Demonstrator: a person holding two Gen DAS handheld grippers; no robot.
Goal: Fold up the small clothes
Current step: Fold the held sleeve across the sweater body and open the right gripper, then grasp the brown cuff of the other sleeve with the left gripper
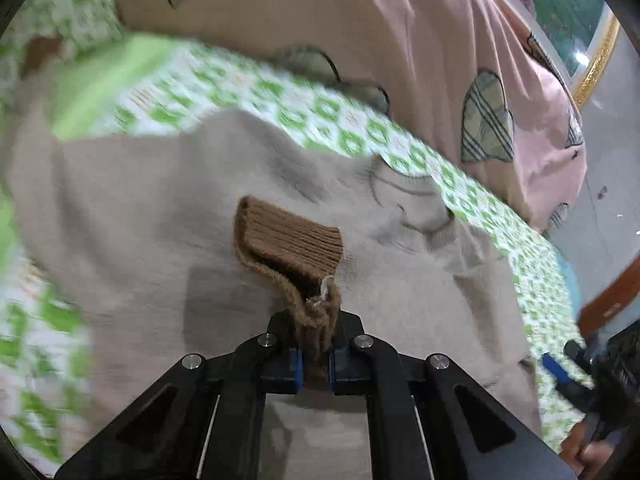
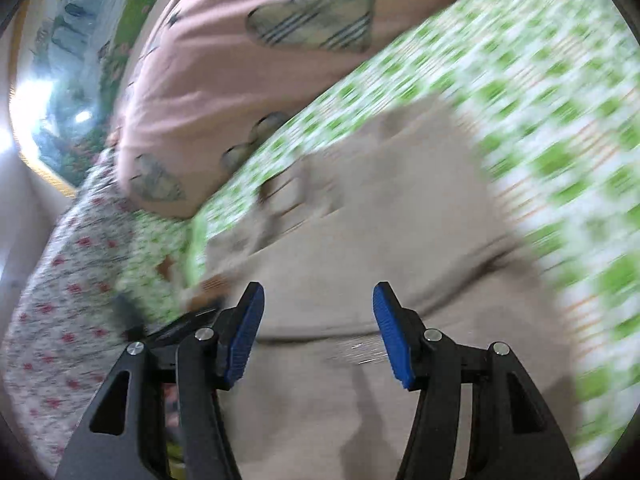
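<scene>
The left gripper [image 1: 316,364] pinches the brown ribbed cuff [image 1: 290,246] above the beige sweater [image 1: 140,216]. The right gripper [image 2: 318,336] hovers over that sweater, jaws spread and empty. The sweater lies on the green-checked sheet [image 1: 320,116], near a pink pillow [image 1: 420,40].

text: none legible | labels: none | numbers: none

Brown ribbed cuff [image 1: 292,248] between the black gripper's blue pads [image 1: 298,368], over a beige sweater [image 1: 160,240]; beyond, green-and-white checked sheet [image 1: 320,116] and pink quilt [image 1: 360,20] with plaid hearts.
</scene>
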